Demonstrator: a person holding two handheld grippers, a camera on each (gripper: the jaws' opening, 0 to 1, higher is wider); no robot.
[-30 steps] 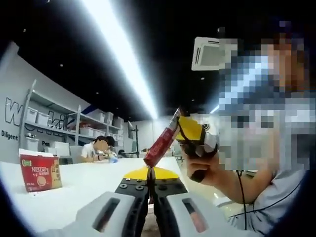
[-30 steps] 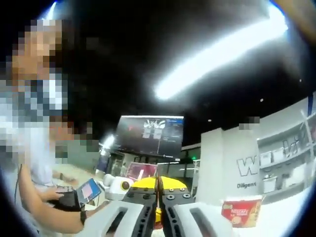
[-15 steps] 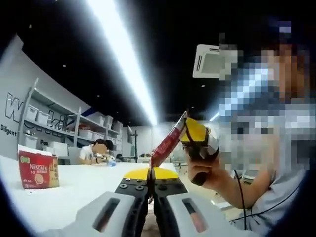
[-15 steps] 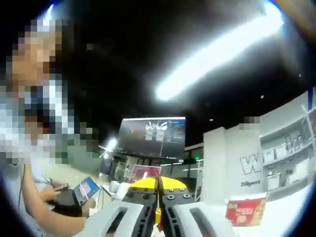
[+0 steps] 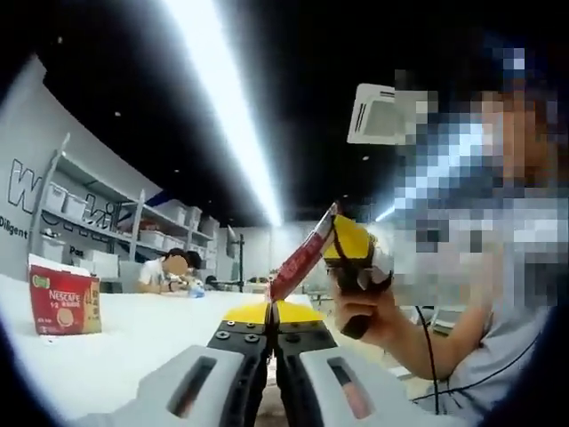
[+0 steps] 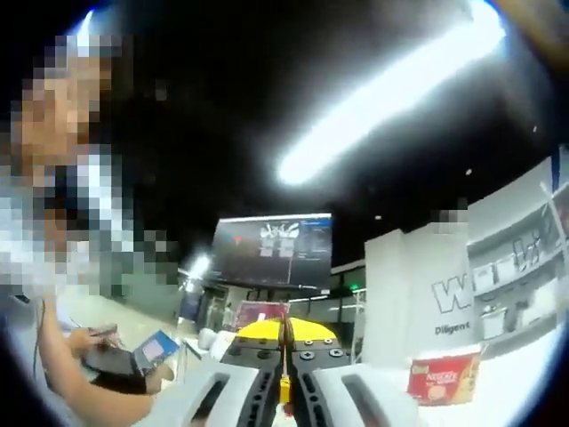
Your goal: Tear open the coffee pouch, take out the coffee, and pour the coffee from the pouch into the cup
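left tool point(image 5: 271, 313) had its jaws pressed together on the bottom end of the pouch point(image 5: 300, 260), which rose from the tips and slanted up toward the right tool point(image 5: 353, 247). that tool, held in a hand point(image 5: 364, 311), met the pouch's top end; from here its jaws looked clamped on that corner.

in the right gripper view the right tool point(image 6: 284, 334) showed jaws pressed together with no gap. whatever it pinched was hidden behind the tips, apart from a sliver of yellow low between the jaws.

progress, by my reading: early. the pouch was stretched between the two tools and looked whole, no open mouth or hanging strip that i could make out. so the tear looked not yet done, and taking out the coffee and pouring were all left. no cup was to be seen.

the left gripper view gave the pouch itself, both grips, a white counter point(image 5: 133, 334) below the tool, and a red box point(image 5: 64, 301) off to the tool's left. the right gripper view added a dark screen point(image 6: 271, 247) ahead of the tool, and put the red box point(image 6: 444, 378) to its right.
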